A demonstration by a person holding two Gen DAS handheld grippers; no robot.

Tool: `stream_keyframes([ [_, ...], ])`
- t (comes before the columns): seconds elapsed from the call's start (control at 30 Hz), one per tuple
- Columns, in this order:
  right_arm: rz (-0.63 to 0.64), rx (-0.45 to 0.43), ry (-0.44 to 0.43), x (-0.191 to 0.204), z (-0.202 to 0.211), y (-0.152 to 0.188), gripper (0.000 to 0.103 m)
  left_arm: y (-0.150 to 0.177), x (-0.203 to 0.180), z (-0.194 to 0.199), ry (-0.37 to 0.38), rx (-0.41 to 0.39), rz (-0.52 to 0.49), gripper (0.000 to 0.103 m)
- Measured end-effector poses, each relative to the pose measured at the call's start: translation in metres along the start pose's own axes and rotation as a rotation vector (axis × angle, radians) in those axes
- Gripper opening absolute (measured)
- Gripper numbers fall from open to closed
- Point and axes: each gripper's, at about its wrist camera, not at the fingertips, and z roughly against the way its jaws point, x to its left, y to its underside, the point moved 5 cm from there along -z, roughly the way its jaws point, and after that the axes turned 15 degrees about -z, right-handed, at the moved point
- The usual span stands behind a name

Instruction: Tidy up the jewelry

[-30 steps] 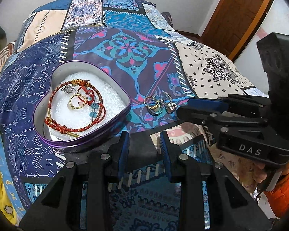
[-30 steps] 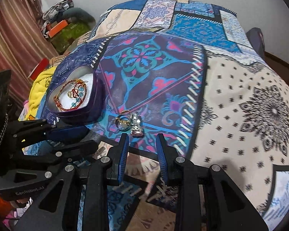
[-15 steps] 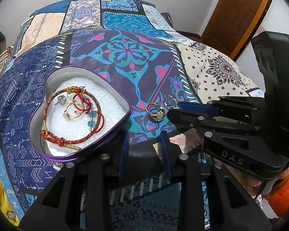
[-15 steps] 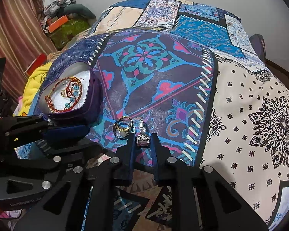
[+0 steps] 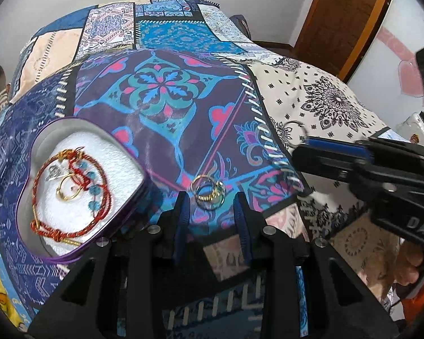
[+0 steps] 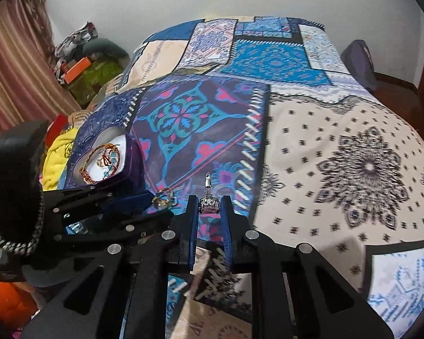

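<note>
On the bed, a silver ring pinched in my right hand-held gripper

Left wrist view: my left hand-held gripper [image 5: 212, 212] gapes wide, empty, over thin gold hoops [image 5: 209, 193] at 12 o'clock; the heart-shaped tin [image 5: 28, 186], foam-lined, holds corded bracelets at 10 o'clock. Right wrist view: my right hand-held gripper [image 6: 209, 212] clamps narrow on the stone-set ring [image 6: 208, 202], probably light, hard and slippery; I'd grip its chunky setting.

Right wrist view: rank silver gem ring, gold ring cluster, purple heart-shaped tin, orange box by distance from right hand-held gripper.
1. Silver gem ring, between its fingers.
2. Gold ring cluster, just left on the quilt.
3. Purple heart-shaped tin, farther left.
4. Orange box, far back-left, off the bed.
</note>
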Motion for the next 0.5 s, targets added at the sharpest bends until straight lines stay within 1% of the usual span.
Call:
stream_keyframes([
  [0.17,-0.011,-0.015,0.007,-0.006,0.007,-0.002,0.014,-0.004,-0.001,-0.003,-0.026,-0.01,-0.012,0.032],
  [0.23,-0.011,-0.02,0.007,-0.007,0.01,-0.003,0.014,-0.004,-0.002,-0.003,-0.033,-0.01,-0.021,0.023],
  [0.27,-0.011,-0.021,0.006,-0.006,0.011,-0.003,0.014,-0.004,-0.003,-0.003,-0.033,-0.009,-0.024,0.021],
  [0.5,-0.005,-0.037,0.001,-0.002,0.018,-0.004,0.014,0.0,-0.005,0.006,-0.01,-0.012,-0.014,0.021],
])
